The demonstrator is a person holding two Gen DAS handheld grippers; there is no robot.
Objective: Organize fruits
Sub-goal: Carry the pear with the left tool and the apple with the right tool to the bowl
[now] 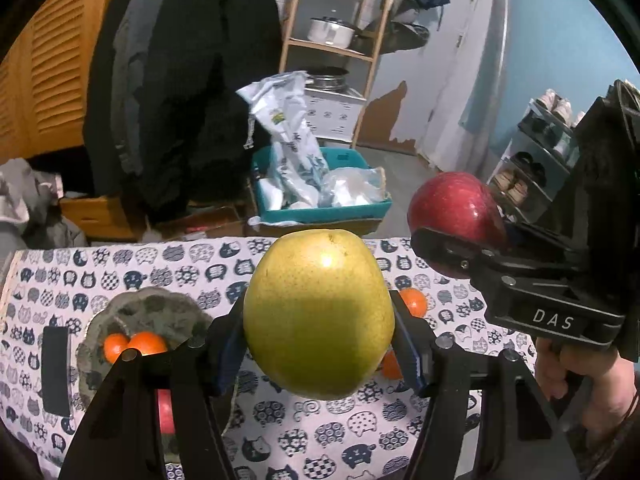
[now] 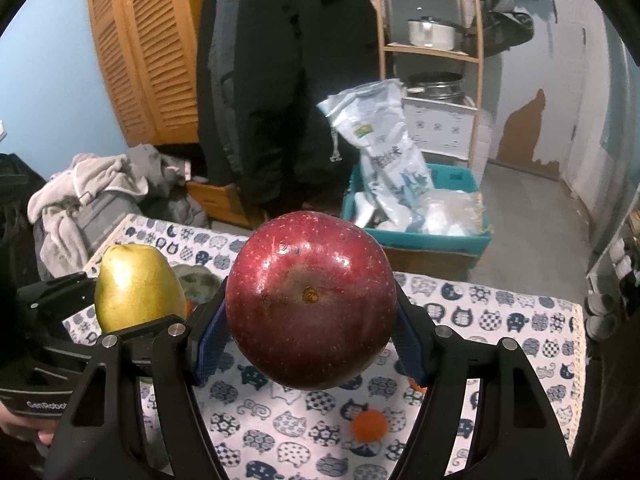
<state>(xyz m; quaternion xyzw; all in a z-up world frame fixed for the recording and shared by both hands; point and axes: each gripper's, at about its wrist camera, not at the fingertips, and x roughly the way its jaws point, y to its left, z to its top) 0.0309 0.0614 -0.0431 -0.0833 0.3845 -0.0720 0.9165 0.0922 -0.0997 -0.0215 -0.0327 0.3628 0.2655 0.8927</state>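
My left gripper [image 1: 319, 344] is shut on a yellow-green pear [image 1: 319, 312] and holds it above the cat-print table. My right gripper [image 2: 310, 340] is shut on a dark red apple [image 2: 311, 300], also held in the air. In the left wrist view the apple [image 1: 452, 208] and right gripper show at the right; in the right wrist view the pear [image 2: 136, 288] shows at the left. A grey plate [image 1: 160, 308] at the left holds two oranges [image 1: 146, 342] and something red [image 1: 165, 412]. Loose oranges [image 1: 414, 302] lie on the cloth, one below the apple [image 2: 370, 424].
A black flat object [image 1: 56, 370] lies on the cloth left of the plate. Beyond the table's far edge are a teal crate [image 1: 320, 208] with plastic bags, a wooden shelf [image 1: 336, 44] with pots, a hanging dark coat [image 1: 180, 80] and a shoe rack [image 1: 532, 168].
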